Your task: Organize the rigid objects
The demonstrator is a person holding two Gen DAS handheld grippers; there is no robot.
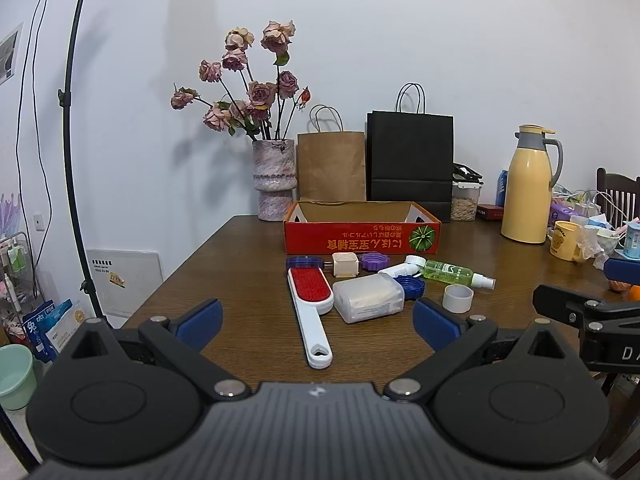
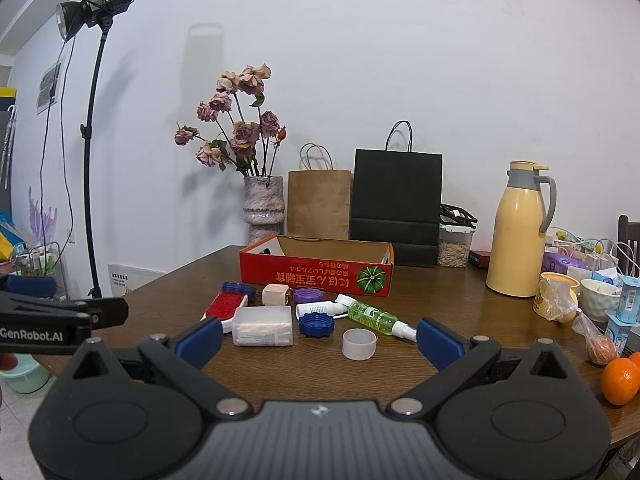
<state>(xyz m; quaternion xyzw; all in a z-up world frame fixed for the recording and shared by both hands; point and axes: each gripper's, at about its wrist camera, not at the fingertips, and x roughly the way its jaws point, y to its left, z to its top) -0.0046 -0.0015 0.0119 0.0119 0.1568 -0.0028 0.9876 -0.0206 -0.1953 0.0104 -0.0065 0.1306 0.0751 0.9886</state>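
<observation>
An open red cardboard box (image 1: 362, 236) (image 2: 316, 274) stands on the wooden table (image 1: 240, 280). In front of it lie a red and white lint brush (image 1: 310, 300) (image 2: 224, 306), a translucent white box (image 1: 368, 298) (image 2: 262, 326), a beige cube (image 1: 345, 264) (image 2: 275, 295), a purple lid (image 1: 373, 261) (image 2: 308, 294), a blue lid (image 1: 410, 286) (image 2: 316, 325), a green spray bottle (image 1: 456, 274) (image 2: 376, 318) and a white ring (image 1: 458, 298) (image 2: 359, 343). My left gripper (image 1: 318, 326) is open and empty, short of the brush handle. My right gripper (image 2: 320, 338) is open and empty, near the white ring.
A vase of dried roses (image 1: 276, 178), a brown bag (image 1: 331, 164) and a black bag (image 1: 410, 160) stand behind the box. A yellow thermos (image 1: 526, 184) (image 2: 516, 232), cups and clutter fill the right side. Oranges (image 2: 620, 380) lie at the right edge. A light stand (image 1: 72, 120) is left.
</observation>
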